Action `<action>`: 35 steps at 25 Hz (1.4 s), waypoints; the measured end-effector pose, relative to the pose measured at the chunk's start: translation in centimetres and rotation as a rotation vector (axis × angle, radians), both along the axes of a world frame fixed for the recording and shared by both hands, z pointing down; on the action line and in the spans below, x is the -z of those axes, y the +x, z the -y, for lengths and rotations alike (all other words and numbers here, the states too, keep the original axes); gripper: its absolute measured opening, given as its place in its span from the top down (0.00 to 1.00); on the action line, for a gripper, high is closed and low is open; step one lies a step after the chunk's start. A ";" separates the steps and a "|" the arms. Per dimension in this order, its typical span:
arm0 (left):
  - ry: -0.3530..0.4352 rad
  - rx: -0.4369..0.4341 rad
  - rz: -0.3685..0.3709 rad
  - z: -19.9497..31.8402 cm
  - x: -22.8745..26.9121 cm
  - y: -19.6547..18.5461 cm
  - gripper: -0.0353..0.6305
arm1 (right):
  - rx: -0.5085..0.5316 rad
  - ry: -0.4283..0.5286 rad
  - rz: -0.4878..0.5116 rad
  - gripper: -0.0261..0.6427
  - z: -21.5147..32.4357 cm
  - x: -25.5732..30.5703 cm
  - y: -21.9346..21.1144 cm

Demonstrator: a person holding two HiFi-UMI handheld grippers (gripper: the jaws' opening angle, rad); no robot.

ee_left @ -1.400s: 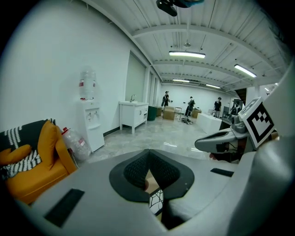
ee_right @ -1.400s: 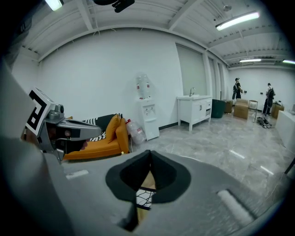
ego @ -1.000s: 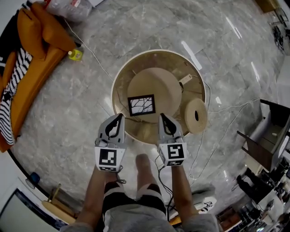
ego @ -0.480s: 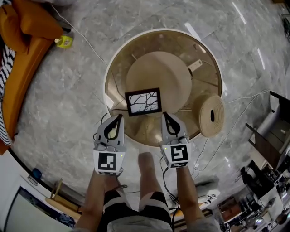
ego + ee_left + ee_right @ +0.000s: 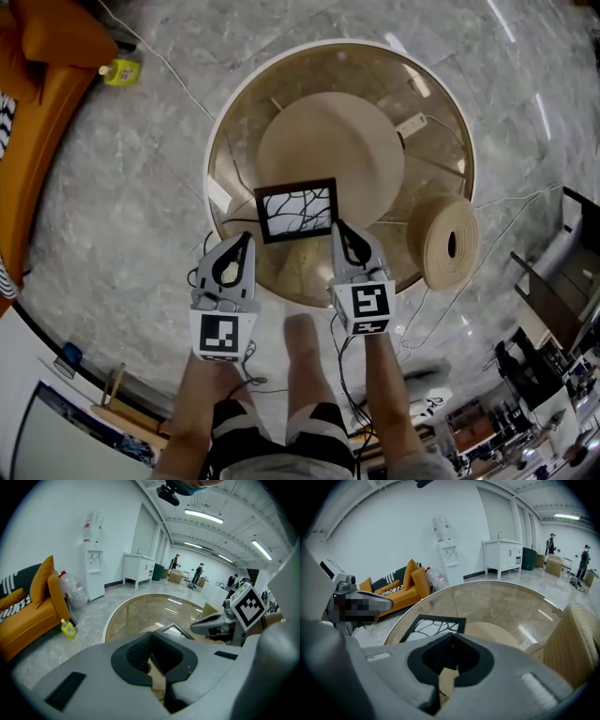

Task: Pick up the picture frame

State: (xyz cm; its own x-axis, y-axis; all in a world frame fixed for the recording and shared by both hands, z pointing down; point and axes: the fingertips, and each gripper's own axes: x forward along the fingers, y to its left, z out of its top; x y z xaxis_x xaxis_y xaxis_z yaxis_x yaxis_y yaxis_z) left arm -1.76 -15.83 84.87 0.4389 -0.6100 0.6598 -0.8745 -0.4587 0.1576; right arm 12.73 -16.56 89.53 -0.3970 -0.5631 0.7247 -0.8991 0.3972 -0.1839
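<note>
On the round glass counter (image 5: 217, 131), the frame (image 5: 297, 210) lay flat near the person's edge. At that rim the left claw (image 5: 246, 238) and the right claw (image 5: 339, 228) hung just short of its near corners, one each side, both with jaws pressed together and nothing between them.

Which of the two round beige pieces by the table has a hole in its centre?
The smaller ribbed one at the glass table's right rim; the bigger disc under the glass is plain.
</note>
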 end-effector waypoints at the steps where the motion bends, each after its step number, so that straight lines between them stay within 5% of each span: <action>1: -0.001 0.001 0.000 0.0 -0.1 -0.1 0.92 | 0.002 -0.014 0.004 0.96 0.0 -0.4 0.0; 3: -0.011 0.019 -0.004 0.0 -0.1 -0.2 0.92 | 0.018 -0.052 0.011 0.77 0.0 -1.2 -0.3; 4: -0.012 0.020 -0.003 0.1 -0.1 -0.3 0.92 | 0.023 -0.069 0.009 0.76 0.1 -1.6 -0.4; 13: -0.011 0.009 0.000 -0.2 -0.9 -0.9 0.92 | 0.001 -0.106 -0.025 0.76 0.3 -3.6 -0.3; 20: -0.073 0.088 -0.026 -0.3 -1.2 -1.1 0.92 | 0.001 -0.118 -0.024 0.76 0.3 -4.2 -0.4; 26: -0.029 0.027 -0.006 -0.6 -1.3 -1.1 0.92 | -0.018 -0.123 -0.047 0.85 0.6 -3.9 0.0; 35: -0.045 0.062 -0.009 -0.8 -1.1 -1.3 0.92 | -0.018 -0.097 -0.039 0.87 0.7 -3.9 -0.1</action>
State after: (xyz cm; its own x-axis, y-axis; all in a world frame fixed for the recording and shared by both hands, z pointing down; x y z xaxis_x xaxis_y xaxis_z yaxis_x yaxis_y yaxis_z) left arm -3.08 -15.04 86.02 0.4072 -0.6061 0.6832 -0.8994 -0.3961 0.1848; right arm 12.61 -17.29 93.40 -0.3579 -0.4966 0.7908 -0.9132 0.3628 -0.1854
